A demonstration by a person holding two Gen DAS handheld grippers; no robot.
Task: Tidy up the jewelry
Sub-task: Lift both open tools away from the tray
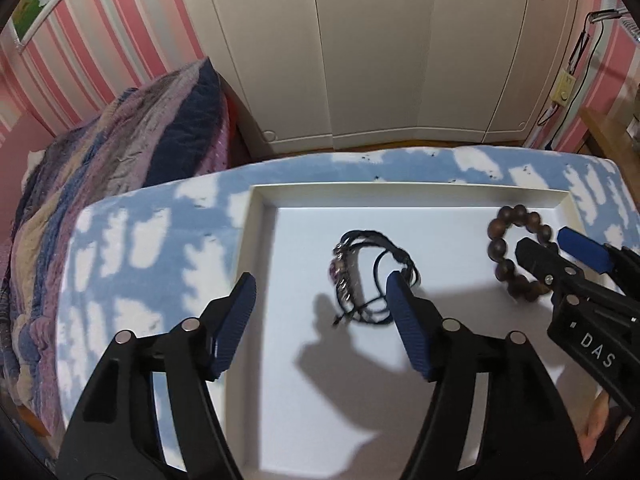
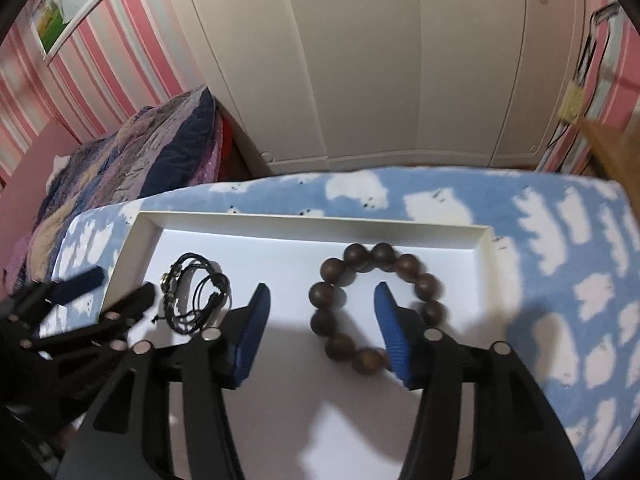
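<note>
A white shallow tray (image 1: 260, 216) (image 2: 132, 236) lies on a blue cloth with white cloud shapes. In it lie a black cord bracelet with a metal charm (image 1: 360, 276) (image 2: 196, 296) and a brown wooden bead bracelet (image 1: 516, 248) (image 2: 372, 304). My left gripper (image 1: 320, 292) is open above the tray's left part, its right finger just in front of the cord bracelet. My right gripper (image 2: 320, 300) is open, low over the bead bracelet, its right finger inside the ring. The right gripper also shows in the left wrist view (image 1: 548, 244), and the left gripper in the right wrist view (image 2: 116, 284).
The cloud-print cloth (image 1: 132, 248) (image 2: 580, 280) covers the table around the tray. A striped purple and blue blanket (image 1: 120, 152) lies on a bed at the left. White wardrobe doors (image 1: 360, 60) stand behind the table. Cables hang on the pink striped wall (image 1: 568, 80) at right.
</note>
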